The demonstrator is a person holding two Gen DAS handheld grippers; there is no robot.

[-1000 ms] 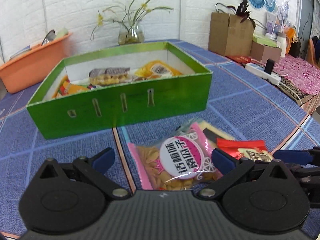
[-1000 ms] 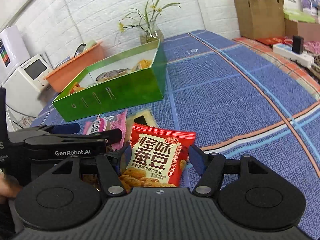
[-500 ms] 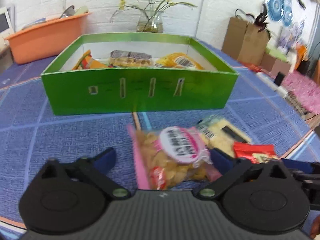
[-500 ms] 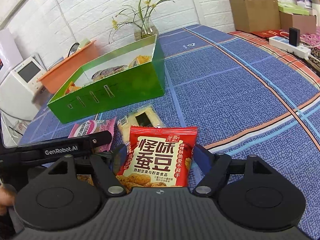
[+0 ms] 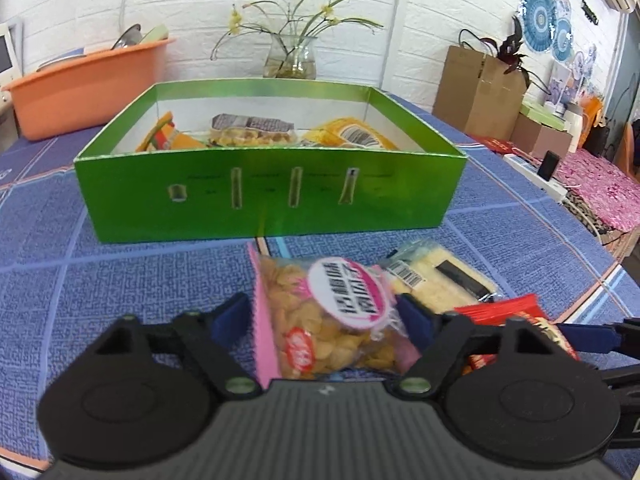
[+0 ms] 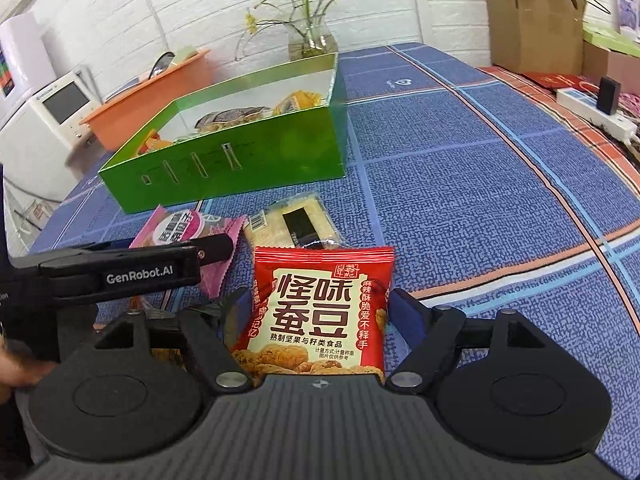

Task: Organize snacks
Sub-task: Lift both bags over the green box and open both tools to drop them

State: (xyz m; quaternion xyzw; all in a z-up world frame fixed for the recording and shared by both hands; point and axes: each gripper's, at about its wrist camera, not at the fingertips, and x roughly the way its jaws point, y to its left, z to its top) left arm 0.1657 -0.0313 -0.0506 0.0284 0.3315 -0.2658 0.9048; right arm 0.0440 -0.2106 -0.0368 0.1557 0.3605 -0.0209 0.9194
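Note:
A pink seed packet (image 5: 328, 320) lies on the blue cloth in front of the green box (image 5: 400, 192). My left gripper (image 5: 324, 316) is closing on it; both pads touch its sides and its pink edge buckles up. In the right wrist view a red bean packet (image 6: 320, 304) sits between the pads of my right gripper (image 6: 324, 312), which press its sides. A flat yellow pack (image 6: 292, 220) lies between the packets and the box (image 6: 240, 168). Several snacks lie inside the box. The pink packet (image 6: 180, 228) is partly hidden by the left gripper's finger (image 6: 208, 246).
An orange tub (image 5: 88, 84) and a glass vase of flowers (image 5: 290, 56) stand behind the box. A brown paper bag (image 5: 476, 88) and a white power strip (image 5: 536, 172) are at the far right. A white appliance (image 6: 52, 108) stands off the table's left.
The left jaws went from wide open to closed against the pink packet, and the left view swung to face the box squarely. The right gripper kept its place around the red packet.

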